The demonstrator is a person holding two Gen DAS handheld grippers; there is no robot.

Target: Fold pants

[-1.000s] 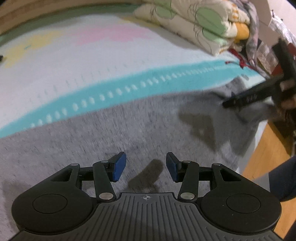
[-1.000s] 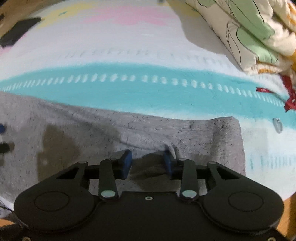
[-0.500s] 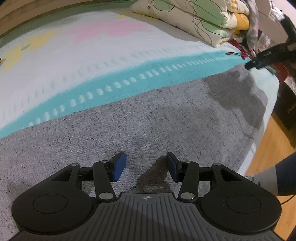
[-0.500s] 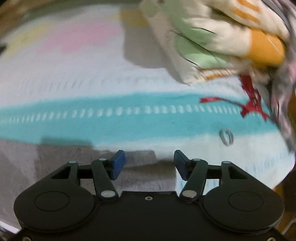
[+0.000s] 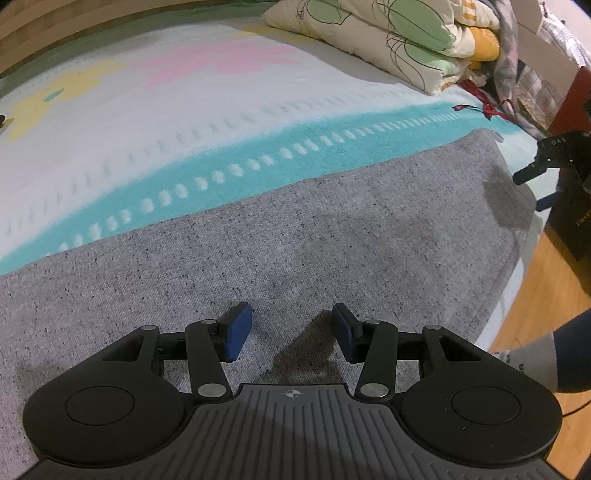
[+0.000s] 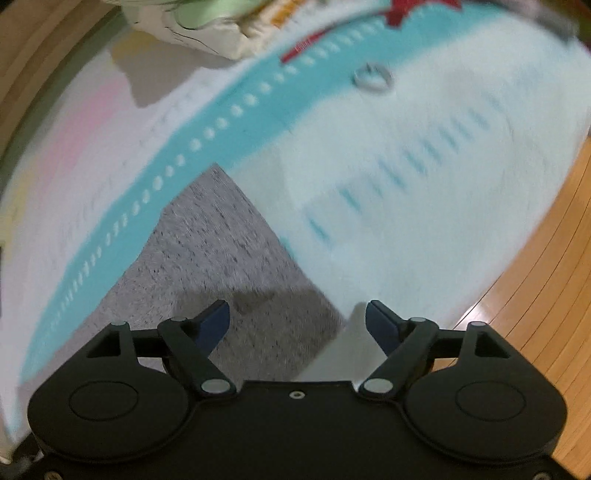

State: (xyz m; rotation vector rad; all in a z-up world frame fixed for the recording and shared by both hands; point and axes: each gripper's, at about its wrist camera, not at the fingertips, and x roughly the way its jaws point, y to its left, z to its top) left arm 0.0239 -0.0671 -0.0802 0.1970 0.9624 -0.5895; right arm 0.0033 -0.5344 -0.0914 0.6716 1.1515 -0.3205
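The grey pants (image 5: 295,251) lie flat on the bed along its near edge, running from the left to the bed's right end. My left gripper (image 5: 291,330) is open and empty, just above the grey cloth. My right gripper (image 6: 297,325) is open and empty above the end corner of the pants (image 6: 221,251), which shows blurred in the right wrist view. It also shows in the left wrist view (image 5: 535,171), off the right end of the pants.
A white bedspread (image 5: 147,122) with a teal band, pink and yellow patches covers the bed. A folded quilt (image 5: 388,33) lies at the far right. A small ring (image 6: 373,77) and a red ribbon (image 6: 406,11) lie beyond the pants. Wooden floor (image 6: 535,295) lies right of the bed.
My right gripper let go of the bunched pants end, opened wide and pulled away to the right, turning. The pants end now lies flat. My left gripper stayed open over the cloth.
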